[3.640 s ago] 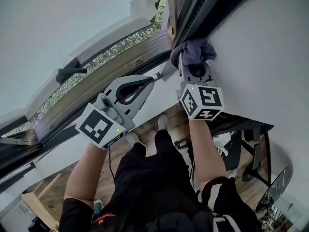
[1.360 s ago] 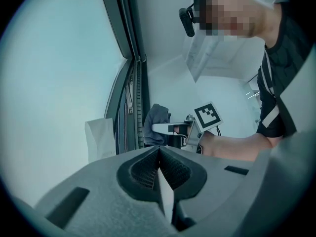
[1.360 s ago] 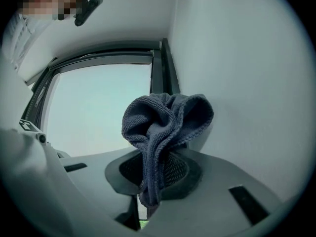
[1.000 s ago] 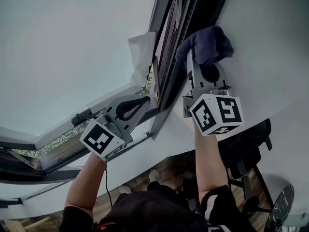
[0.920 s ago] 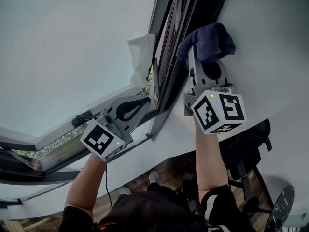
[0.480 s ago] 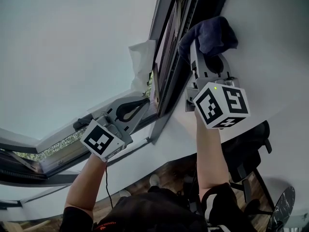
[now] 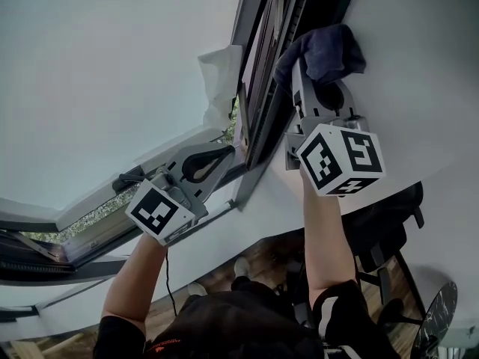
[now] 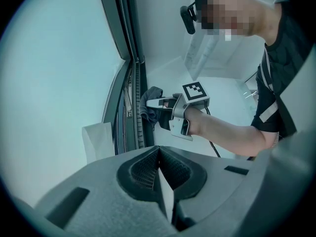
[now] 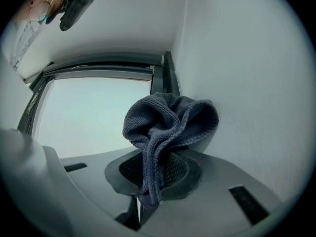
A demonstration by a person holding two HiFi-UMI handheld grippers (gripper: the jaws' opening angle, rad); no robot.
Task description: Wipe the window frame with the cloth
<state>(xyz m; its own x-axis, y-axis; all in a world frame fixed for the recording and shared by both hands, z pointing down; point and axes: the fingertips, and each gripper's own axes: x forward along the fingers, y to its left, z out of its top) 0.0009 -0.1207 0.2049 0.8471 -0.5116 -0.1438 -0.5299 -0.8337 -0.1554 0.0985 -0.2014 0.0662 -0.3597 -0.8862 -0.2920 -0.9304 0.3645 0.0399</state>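
White wall (image 7: 419, 73) flanks the dark grey metal window frame (image 7: 262, 88), which runs up and away overhead. The right gripper (image 7: 305, 81) has its jaws clenched on a bunched dark blue knitted cloth (image 7: 323, 49). It is raised so the loose wad appears to sit against the frame's edge where it meets the wall, probably to rub along that channel. The left gripper (image 7: 224, 154) waits lower, beside the frame's corner, jaws pressed together on nothing, likely kept clear of the wiping arm's path.
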